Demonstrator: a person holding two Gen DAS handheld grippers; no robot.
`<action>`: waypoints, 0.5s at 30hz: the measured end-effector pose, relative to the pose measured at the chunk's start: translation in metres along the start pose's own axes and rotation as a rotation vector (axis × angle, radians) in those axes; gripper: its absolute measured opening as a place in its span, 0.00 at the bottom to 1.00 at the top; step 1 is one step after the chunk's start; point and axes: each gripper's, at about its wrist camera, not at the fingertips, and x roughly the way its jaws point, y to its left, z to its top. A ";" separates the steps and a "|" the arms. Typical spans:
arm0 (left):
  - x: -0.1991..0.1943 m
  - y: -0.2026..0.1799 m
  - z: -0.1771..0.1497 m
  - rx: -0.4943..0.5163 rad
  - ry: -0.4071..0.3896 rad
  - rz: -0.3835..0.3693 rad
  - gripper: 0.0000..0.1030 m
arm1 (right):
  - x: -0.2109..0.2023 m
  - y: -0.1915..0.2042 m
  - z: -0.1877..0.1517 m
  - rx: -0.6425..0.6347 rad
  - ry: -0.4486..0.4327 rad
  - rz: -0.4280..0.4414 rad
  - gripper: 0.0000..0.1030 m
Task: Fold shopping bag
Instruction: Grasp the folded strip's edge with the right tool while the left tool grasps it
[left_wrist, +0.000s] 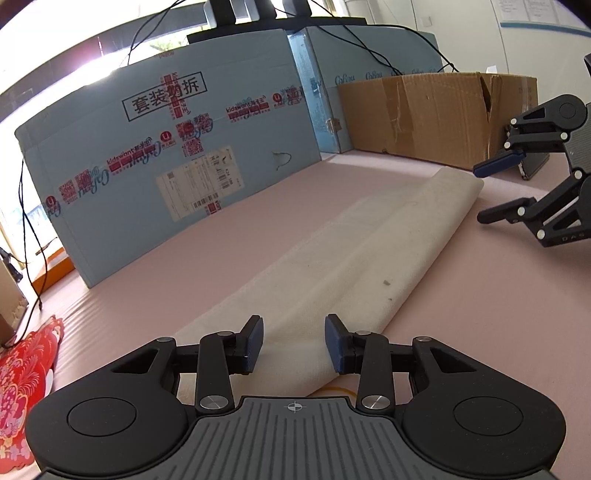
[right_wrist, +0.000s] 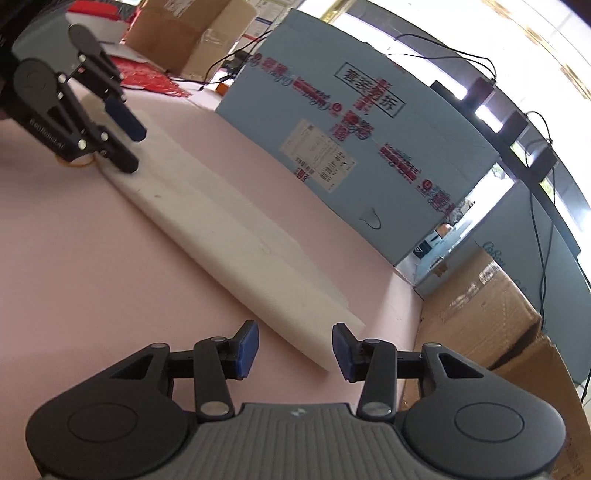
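My left gripper (left_wrist: 294, 341) sits at the near end of the shopping bag (left_wrist: 369, 243), jaws part open around the fold, pads clear of the cloth; bag is a long strip on the pink table (left_wrist: 461, 314), axis running away to my right gripper (right_wrist: 295, 349), part open, empty, at the far end; 2 cardboard boxes (left_wrist: 424, 114) behind, contents hidden.
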 end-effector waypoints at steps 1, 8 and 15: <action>0.000 0.000 0.000 0.000 0.000 0.000 0.34 | 0.002 0.007 0.002 -0.050 -0.010 -0.019 0.45; 0.000 0.004 -0.001 -0.016 -0.003 -0.013 0.34 | 0.011 0.034 0.014 -0.305 -0.063 -0.043 0.40; 0.001 0.007 -0.002 -0.035 -0.003 -0.027 0.34 | 0.020 0.051 0.021 -0.531 -0.107 -0.057 0.37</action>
